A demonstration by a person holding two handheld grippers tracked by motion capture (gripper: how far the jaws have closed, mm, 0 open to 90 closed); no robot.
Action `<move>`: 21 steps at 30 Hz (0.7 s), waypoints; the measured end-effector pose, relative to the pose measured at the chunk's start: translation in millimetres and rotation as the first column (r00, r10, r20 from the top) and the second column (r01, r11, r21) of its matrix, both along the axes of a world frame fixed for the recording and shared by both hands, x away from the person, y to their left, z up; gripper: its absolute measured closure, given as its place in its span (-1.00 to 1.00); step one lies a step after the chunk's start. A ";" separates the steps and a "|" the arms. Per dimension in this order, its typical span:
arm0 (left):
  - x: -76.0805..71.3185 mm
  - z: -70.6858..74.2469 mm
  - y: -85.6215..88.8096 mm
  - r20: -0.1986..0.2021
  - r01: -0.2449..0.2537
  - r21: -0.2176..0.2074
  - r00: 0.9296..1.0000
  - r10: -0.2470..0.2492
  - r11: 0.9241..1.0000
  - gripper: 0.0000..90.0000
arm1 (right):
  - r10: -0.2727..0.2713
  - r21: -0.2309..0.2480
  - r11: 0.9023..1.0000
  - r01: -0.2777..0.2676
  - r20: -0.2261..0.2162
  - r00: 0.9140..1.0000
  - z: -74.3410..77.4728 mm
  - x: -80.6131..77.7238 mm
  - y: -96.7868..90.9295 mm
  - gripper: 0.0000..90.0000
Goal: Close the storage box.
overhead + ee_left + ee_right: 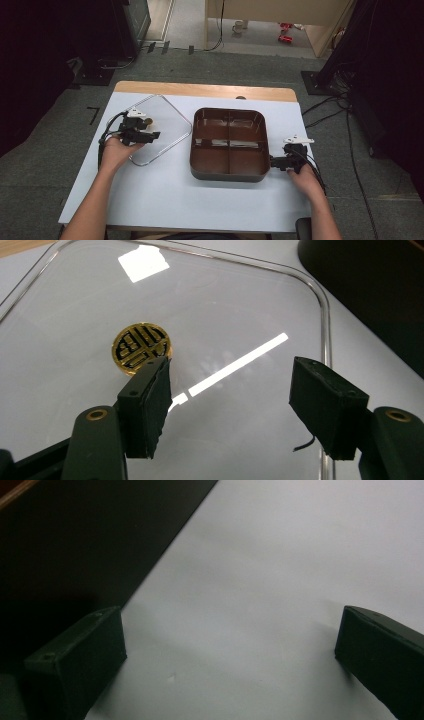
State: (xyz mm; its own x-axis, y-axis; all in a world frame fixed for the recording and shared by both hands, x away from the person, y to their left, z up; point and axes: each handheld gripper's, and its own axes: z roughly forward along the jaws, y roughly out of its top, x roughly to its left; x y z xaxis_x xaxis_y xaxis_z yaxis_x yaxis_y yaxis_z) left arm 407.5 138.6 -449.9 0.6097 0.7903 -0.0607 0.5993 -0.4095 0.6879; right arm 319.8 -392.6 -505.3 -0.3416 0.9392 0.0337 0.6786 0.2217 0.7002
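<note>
- The clear lid [160,127] lies flat on the left part of the white table [165,200], just left of the brown tray [229,172].
- A gold round emblem [142,347] sits at the lid's middle.
- The left gripper [230,400] hangs over the lid, jaws apart, nothing between them.
- The right gripper [230,655] rests at the tray's near right corner, jaws wide apart over bare table.
</note>
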 end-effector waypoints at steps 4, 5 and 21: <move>7.1 2.1 6.0 0.008 -0.019 -0.007 1.000 0.019 1.000 -0.26 | 0.000 0.001 1.000 0.000 0.000 1.000 0.0 0.0 0.0 -1.00; 8.9 2.2 7.4 0.012 -0.022 -0.010 1.000 0.022 1.000 -0.26 | 0.000 0.000 1.000 0.000 0.000 1.000 0.0 0.0 0.0 -1.00; 45.9 -25.4 15.9 -0.014 -0.082 0.006 0.997 0.082 0.997 -0.15 | 0.000 0.000 1.000 0.000 0.000 1.000 0.0 0.0 0.0 -1.00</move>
